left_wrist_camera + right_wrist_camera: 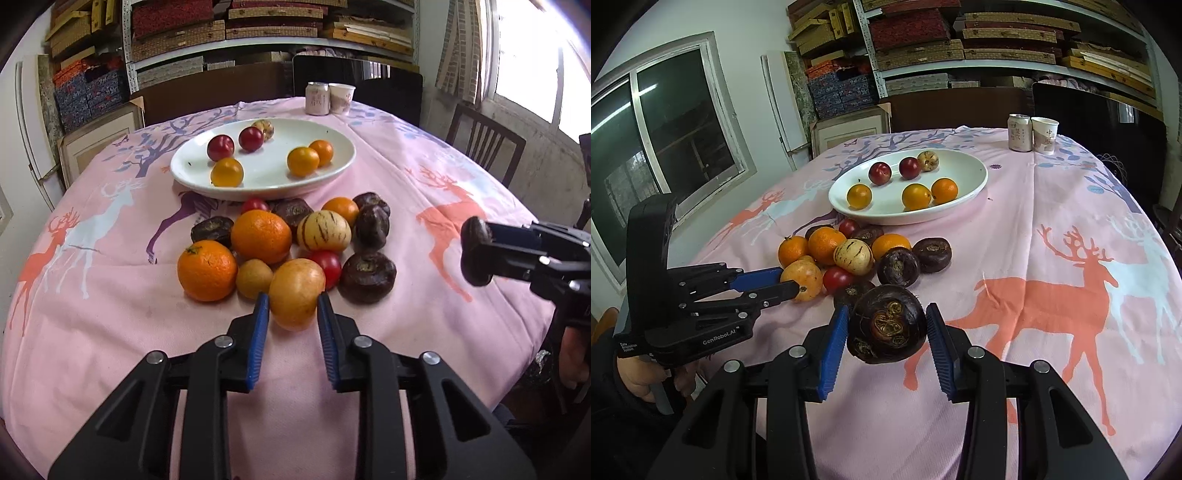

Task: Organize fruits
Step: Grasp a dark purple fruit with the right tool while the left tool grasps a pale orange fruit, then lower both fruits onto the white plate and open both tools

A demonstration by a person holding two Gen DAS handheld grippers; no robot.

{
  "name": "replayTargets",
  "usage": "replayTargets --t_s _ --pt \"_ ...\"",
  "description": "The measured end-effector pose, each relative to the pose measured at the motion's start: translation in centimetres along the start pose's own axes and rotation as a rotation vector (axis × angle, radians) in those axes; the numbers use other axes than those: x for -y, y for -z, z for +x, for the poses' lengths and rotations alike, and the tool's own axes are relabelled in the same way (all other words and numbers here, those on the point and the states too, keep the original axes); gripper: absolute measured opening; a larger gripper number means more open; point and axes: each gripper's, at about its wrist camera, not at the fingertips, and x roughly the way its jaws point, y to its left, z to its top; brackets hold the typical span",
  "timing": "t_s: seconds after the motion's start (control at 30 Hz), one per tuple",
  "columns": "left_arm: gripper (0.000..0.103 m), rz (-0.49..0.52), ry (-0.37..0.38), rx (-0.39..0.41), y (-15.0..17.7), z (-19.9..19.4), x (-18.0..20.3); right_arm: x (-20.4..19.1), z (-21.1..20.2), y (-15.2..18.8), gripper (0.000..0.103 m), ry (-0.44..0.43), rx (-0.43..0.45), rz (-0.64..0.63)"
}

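Here the left gripper [291, 306] fingers pinch a yellow fruit [296, 292]; the right gripper [886, 325] fingers clamp a water chestnut [886, 325].

"genrobot.ai" on left hand-held gripper [788, 281] body; can [1020, 133], cup [1044, 135] print unreadable.

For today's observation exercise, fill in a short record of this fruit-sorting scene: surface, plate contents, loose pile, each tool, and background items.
surface: table under a pink deer-print cloth
plate contents: white plate holds six small fruits, two dark red, three orange-yellow, one pale striped
loose pile: oranges, red tomatoes, a striped melon and dark brown fruits lie on the cloth in front of the plate
left tool: blue pads either side of a yellow-orange fruit at the pile's near edge
right tool: holds a dark brown fruit above the cloth
background items: can and paper cup beyond the plate
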Motion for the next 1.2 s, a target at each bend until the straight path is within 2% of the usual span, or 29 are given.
replayTargets --t_s 0.2,0.3,0.33,0.4,0.47,0.6,0.77,1.0,1.1,1.2 --pt "0.029 0.01 -0.04 -0.003 0.0 0.8 0.3 0.0 0.0 0.2 0.044 -0.004 -0.004 0.002" --pt "0.046 0.0 -0.015 -0.025 -0.2 1.9 0.1 -0.1 0.0 0.4 0.044 -0.01 -0.006 0.005" --pt "0.048 -0.01 -0.002 -0.03 -0.2 2.2 0.1 -0.1 0.0 0.4 0.044 -0.008 -0.006 0.004" --pt "0.047 -0.001 -0.017 -0.025 -0.1 2.4 0.3 0.0 -0.2 0.5 0.044 -0.006 -0.005 0.003" --pt "0.037 0.001 -0.027 -0.012 -0.1 2.1 0.3 0.2 -0.3 0.6 0.044 -0.001 -0.003 0.007" --pt "0.029 -0.021 0.025 0.003 0.0 0.8 -0.3 0.7 -0.4 0.7 0.044 0.003 -0.005 0.021" --pt "0.029 -0.027 0.045 0.05 -0.3 -1.5 -0.8 1.0 -0.4 0.4 0.044 0.002 0.001 0.026" --pt "0.029 -0.069 0.077 0.09 -1.1 -2.4 -1.8 0.9 -0.1 -0.4 0.044 -0.008 0.001 0.025" --pt "0.029 -0.07 0.084 0.108 -2.6 -2.6 -2.2 1.0 -0.2 -2.4 0.044 -0.014 0.017 0.017" --pt "0.029 -0.076 0.086 0.126 -5.2 -2.2 -3.2 1.2 0.2 -5.8 0.044 -0.005 0.042 -0.013"
